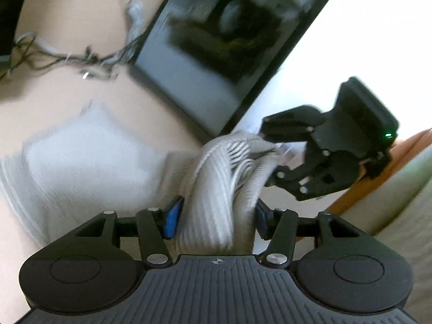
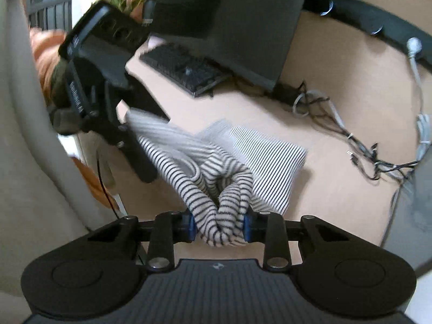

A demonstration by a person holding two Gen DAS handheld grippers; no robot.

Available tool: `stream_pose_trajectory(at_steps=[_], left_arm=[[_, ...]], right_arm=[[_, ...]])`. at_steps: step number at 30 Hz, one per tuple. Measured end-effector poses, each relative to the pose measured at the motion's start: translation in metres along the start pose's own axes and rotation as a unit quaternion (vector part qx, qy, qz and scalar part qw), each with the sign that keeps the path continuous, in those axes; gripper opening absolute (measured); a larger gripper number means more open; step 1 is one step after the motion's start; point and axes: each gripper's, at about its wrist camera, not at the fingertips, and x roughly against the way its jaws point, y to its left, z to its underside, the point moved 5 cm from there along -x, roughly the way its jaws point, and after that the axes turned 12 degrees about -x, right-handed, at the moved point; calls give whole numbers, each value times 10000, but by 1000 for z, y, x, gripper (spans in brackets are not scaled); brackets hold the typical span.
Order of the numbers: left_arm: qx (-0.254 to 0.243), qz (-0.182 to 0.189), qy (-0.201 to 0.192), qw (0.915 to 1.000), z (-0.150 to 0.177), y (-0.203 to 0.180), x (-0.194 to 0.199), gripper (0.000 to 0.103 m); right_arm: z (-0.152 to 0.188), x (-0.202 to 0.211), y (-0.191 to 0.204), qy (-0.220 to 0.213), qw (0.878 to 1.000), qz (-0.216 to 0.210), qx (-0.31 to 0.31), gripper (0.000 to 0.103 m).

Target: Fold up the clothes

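Left gripper (image 1: 217, 216) fingers clamp a bunched fold of the white, black-striped knit garment (image 2: 216, 189). Right gripper (image 2: 218, 225) fingers clamp another bunch. Garment hangs between both, its rest apparently trailing onto the beige counter (image 2: 337, 189) near a black keyboard (image 2: 186, 71); view blurred.

Left claw (image 1: 217, 217) grips bunched striped garment (image 1: 216, 189) (blurred).

You get no readable text here. Left gripper (image 2: 108, 124) body in right wrist view carries white lettering along its side, too blurred to read. Small crosshair mark on each gripper's ribbed housing, no letters. Nothing legible on monitor (image 2: 229, 21), keyboard (image 2: 183, 67).
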Motion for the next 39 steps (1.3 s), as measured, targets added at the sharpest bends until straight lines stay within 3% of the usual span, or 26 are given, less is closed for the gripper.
stream_pose_trajectory(at_steps=[3,5,8,10,12,14,17,21,24,25,27,28,31,34,36,39], left_arm=[[-39,-419,-364,9985,-26,26,10,60],[13,-1021,-547,9933,-38,58,18,59],[872,-1764,-822,9770,-38,109,45,63],[1135,-2175,-993,9643,-32,122,69,72],[1120,-2440,-1080,9572,-26,121,87,83],[1054,-2498,-1049,9568,-20,114,92,90],[844,-2306,-871,9655,-21,95,75,92],[645,-1633,-1008,9793,-27,70,45,95],[740,-1380,-782,9846,-17,74,13,95],[781,-1451,-563,9847,-10,81,1,95],[795,-1679,-139,9825,2,93,-19,92],[772,-1801,30,9806,7,98,-26,91],[680,-1924,82,9789,6,99,-29,92],[624,-2078,122,9761,7,103,-30,94],[608,-2109,105,9756,8,102,-31,95],[525,-2181,123,9744,7,98,-35,96]], right_arm=[[-32,-6,-16,-297,9991,-101,-289,30],[-52,-33,-36,-470,9970,-91,-605,30],[-77,-93,-73,-460,9933,89,-1053,30],[-81,-130,-92,-296,9927,307,-1125,29],[-79,-157,-106,-161,9913,428,-1236,29],[-74,-169,-116,-113,9888,492,-1404,29],[-68,-169,-128,-275,9818,524,-1803,29],[-53,-165,-140,-498,9658,626,-2465,29],[-43,-184,-147,-524,9528,593,-2930,29],[-41,-190,-149,-535,9499,609,-3019,30],[-43,-196,-152,-573,9464,718,-3097,40],[-43,-192,-152,-595,9458,811,-3088,50],[-42,-166,-144,-724,9481,1230,-2841,73],[-38,-136,-131,-920,9508,1455,-2576,103],[-32,-130,-126,-899,9510,1659,-2450,103],[-11,-155,-136,-416,9421,2187,-2506,103]])
